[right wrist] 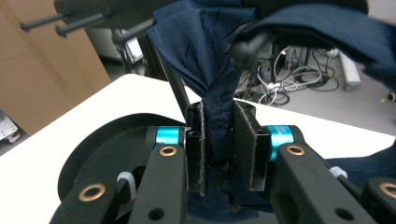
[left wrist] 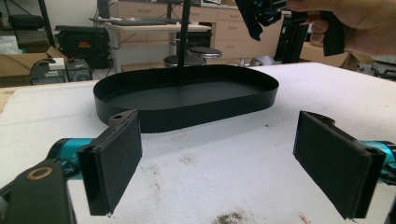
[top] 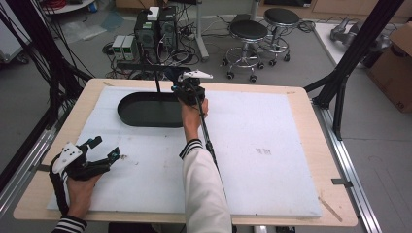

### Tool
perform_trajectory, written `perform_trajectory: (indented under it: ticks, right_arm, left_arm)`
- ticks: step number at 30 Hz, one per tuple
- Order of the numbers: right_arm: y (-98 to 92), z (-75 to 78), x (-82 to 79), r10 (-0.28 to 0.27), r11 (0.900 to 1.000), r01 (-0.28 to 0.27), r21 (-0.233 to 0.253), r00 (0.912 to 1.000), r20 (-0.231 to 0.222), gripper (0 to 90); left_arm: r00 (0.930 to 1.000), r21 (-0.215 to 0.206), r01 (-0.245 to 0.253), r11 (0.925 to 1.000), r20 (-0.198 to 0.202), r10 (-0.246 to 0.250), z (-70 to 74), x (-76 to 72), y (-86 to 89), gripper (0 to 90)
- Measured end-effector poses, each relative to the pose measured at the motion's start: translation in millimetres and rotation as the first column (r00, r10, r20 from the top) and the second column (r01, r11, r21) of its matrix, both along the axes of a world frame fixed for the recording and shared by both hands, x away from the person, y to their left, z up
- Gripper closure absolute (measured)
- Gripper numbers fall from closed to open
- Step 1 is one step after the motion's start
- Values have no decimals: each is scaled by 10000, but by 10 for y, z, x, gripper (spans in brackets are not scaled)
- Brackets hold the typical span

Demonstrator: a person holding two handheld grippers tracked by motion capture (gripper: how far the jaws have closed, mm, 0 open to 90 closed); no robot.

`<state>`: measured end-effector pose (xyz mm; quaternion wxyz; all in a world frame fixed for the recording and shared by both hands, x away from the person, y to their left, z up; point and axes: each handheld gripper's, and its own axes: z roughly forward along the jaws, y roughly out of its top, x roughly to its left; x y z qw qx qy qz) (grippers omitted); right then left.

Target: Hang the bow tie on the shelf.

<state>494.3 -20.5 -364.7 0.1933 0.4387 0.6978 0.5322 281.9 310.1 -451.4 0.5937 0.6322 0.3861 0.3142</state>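
A black oval tray (top: pixel 145 110) sits at the back left of the white board, and a thin post (top: pixel 157 83) rises from it to a bar with pegs (right wrist: pixel 70 22). My right gripper (top: pixel 178 85) is raised over the tray's right end, shut on a bunched navy cloth (right wrist: pixel 205 60) that drapes over a peg above the jaws. The cloth (left wrist: pixel 254 18) also hangs by the post (left wrist: pixel 183 42) in the left gripper view. My left gripper (top: pixel 107 147) rests near the front left of the board, open and empty, its pads (left wrist: pixel 112 163) facing the tray (left wrist: pixel 187 100).
A white board (top: pixel 272 145) covers a wooden table (top: pixel 311 145). Beyond the far edge stand two stools (top: pixel 248 34), computer boxes (top: pixel 145 29) and cables. Black frame struts (top: pixel 354 53) rise at the right, next to a cardboard box (top: pixel 396 63).
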Motion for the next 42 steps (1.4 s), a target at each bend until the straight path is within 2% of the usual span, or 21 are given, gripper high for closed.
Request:
perform_trajectory:
  ticks: [7,11,14,25,26,27,28,29,30,32,33,34,35,37,38,42]
  right_arm:
    - [-22,-54,25,114,9997,-123,-223,9991,-399,746]
    - [-50,-105,42,83,9991,-118,-397,9962,-870,746]
    - [-74,-118,41,65,9993,-99,-348,9955,-945,746]
    - [-113,-130,10,154,9974,-214,-688,9961,-864,727]
    - [-109,-127,4,144,9965,-211,-813,9965,-818,677]
    - [-109,-127,4,144,9965,-211,-813,9965,-818,677]
    - [-103,-127,2,143,9957,-218,-905,9965,-823,590]
    - [-103,-127,2,143,9957,-218,-905,9965,-823,590]
    - [-101,-126,-1,82,9955,-164,-930,9960,-886,511]
    - [-106,-122,-3,83,9958,-167,-903,9957,-927,485]
    - [-117,-108,-9,231,9961,-309,-830,9953,-942,392]
    - [-117,-108,-9,231,9961,-309,-830,9953,-942,392]
    - [-127,-81,-20,249,9955,-320,-893,9965,-797,302]
    - [-134,-68,-27,327,9960,-389,-801,9964,-776,272]
    - [-144,-40,-44,445,9963,-495,-709,9965,-706,203]
    - [-156,9,-81,658,9943,-695,-805,9967,-483,162]
  left_arm:
    - [10000,-9,-12,10000,-13,12,0,-1,0,159]
    - [10000,8,1,10000,-2,-1,0,0,0,159]
    - [10000,11,7,10000,3,-7,0,0,-1,159]
    - [10000,33,11,10000,10,-11,0,-2,-3,159]
    - [10000,30,10,10000,9,-10,0,-3,-5,159]
    - [10000,30,10,10000,9,-10,0,-3,-5,159]
    - [10000,34,14,10000,10,-14,0,-3,-5,159]
    - [10000,15,14,10000,2,-14,0,-4,-6,159]
    - [10000,30,17,10000,12,-17,0,-3,-5,159]
    - [10000,10,20,10000,4,-20,0,-4,-6,159]
    - [10000,5,23,10000,10,-23,0,-4,-8,159]
    - [10000,54,44,10000,13,-44,0,-4,-6,159]
    - [10000,56,38,10000,22,-38,0,-5,-7,159]
    - [10000,59,55,10000,19,-55,0,-5,-6,159]
    - [10000,54,50,10000,17,-50,0,-5,-6,159]
    - [10000,63,40,10000,29,-40,0,-5,-9,159]
